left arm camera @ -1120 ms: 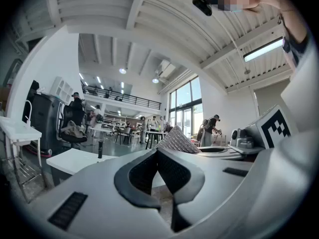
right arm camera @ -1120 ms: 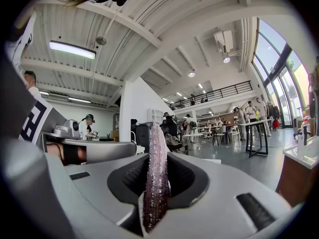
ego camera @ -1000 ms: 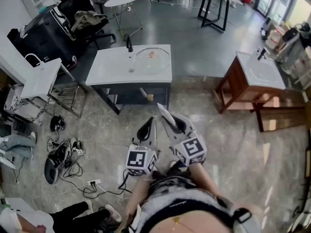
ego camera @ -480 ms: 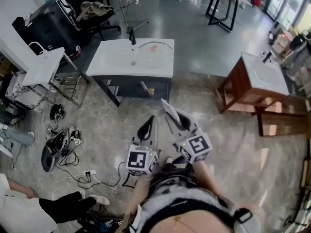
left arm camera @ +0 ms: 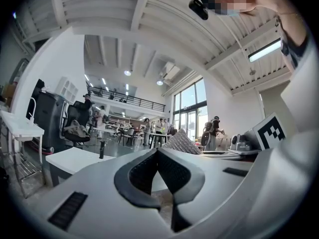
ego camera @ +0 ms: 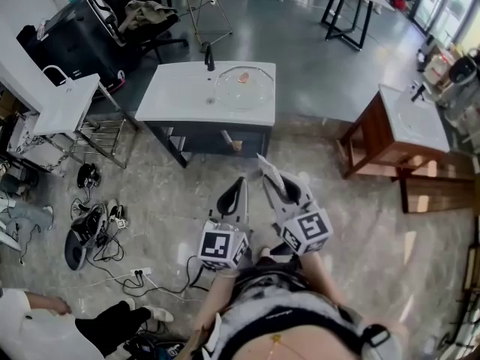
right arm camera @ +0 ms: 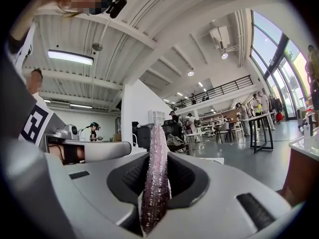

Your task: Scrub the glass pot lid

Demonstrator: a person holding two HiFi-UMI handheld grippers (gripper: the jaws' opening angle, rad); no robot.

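Round clear glass pot lid w/ pinkish knob (ego camera: pixel 244 87) lies in basin of white sink tabletop (ego camera: pixel 176 96), beside black tap (ego camera: pixel 209 57), well apart from both tools.

Judged: rigid, fairly heavy, breakable, slick once wet. Best steadied by knob or rim, not the dome.

Left hand-held gripper (left arm camera: pixel 158 151): jaws together, empty.

Right hand-held gripper (ego camera: pixel 281 188): clamped on thin sparkly silver-pink scrub pad (right arm camera: pixel 155 183); looks soft, floppy.

No legible brand or label; only b/w square-marker cubes (ego camera: pixel 222 247).

The glass pot lid (ego camera: pixel 240 92) on the washstand (ego camera: pixel 180 96) shows too small for any detail.
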